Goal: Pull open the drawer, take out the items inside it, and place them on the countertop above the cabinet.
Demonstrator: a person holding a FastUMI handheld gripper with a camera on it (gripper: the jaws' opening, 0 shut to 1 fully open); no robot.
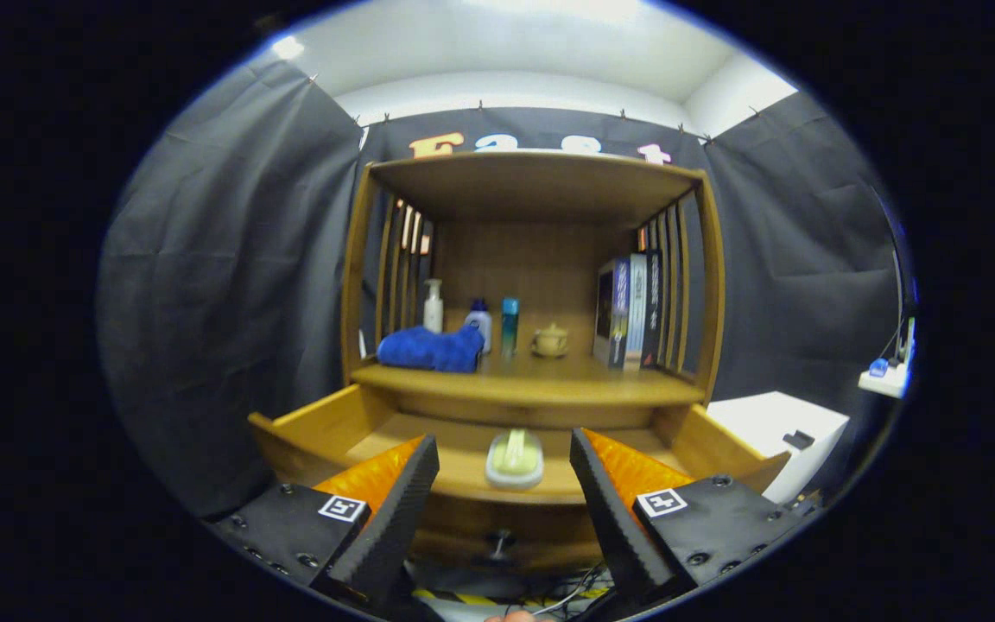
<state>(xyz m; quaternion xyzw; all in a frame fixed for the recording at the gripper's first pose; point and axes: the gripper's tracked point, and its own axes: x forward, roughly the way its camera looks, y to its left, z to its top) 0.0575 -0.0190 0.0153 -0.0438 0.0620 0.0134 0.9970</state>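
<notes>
Drawer (pixel 307 432): wooden, pulled well out from the cabinet (pixel 532 259), its front panel nearest the camera with a small round knob (pixel 500 542) at the centre of that panel.

Soap dish (pixel 515 459): pale, oval, with a yellowish-green bar in it; lies inside the drawer near the front panel, about midway across the drawer's width.

Gripper (pixel 504 458): fingers spread wide, gripping nothing, one tip to either side of the soap dish and apart from it; the dish sits in the gap between them. A square black-and-white marker shows on each finger base.

Countertop (pixel 532 386): wooden shelf of the cabinet directly above and behind the drawer, roofed by a top board, with slatted sides.

On the countertop, from the drawer's left side to its right:
- blue towel (pixel 430 349), folded, near the left slats;
- white pump bottle (pixel 434 305), behind the towel;
- white bottle with a blue cap (pixel 480 324), touching the towel's right end;
- slim teal bottle (pixel 510 326), just beside it;
- small tan lidded pot (pixel 550 341), set apart toward the middle;
- books (pixel 631 311), upright, against the right slats.

White box (pixel 778 432): beside the drawer's right wall.

Cables (pixel 575 587): on the floor below the drawer front.
</notes>
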